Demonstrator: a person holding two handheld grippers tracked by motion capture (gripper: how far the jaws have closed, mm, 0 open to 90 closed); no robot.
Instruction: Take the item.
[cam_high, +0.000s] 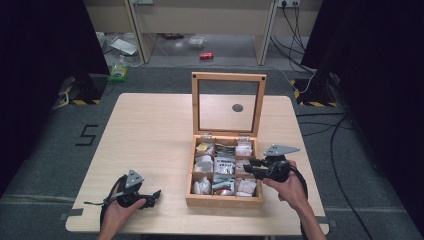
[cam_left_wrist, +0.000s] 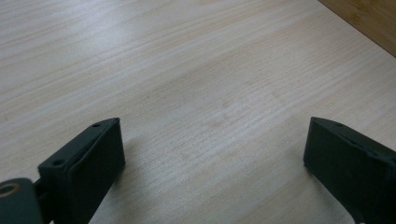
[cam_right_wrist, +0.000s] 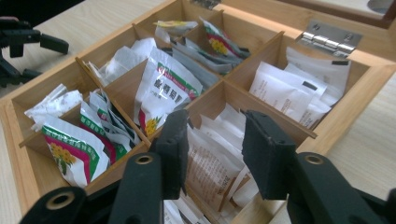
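**Risk: pinching several sachets at once**

Your right gripper (cam_right_wrist: 212, 156) has its jaws partly open around white sachets (cam_right_wrist: 210, 163) in the middle right-hand compartment of the wooden tea box (cam_high: 223, 201); I cannot tell whether the pads press yet. Packed tightly, neighbours may lift too, or the paper may tear. Your left gripper (cam_left_wrist: 212, 154) rests wide open and empty on the table (cam_left_wrist: 187, 70).

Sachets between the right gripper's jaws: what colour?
White sachets with brownish print, clearest in the right gripper view.
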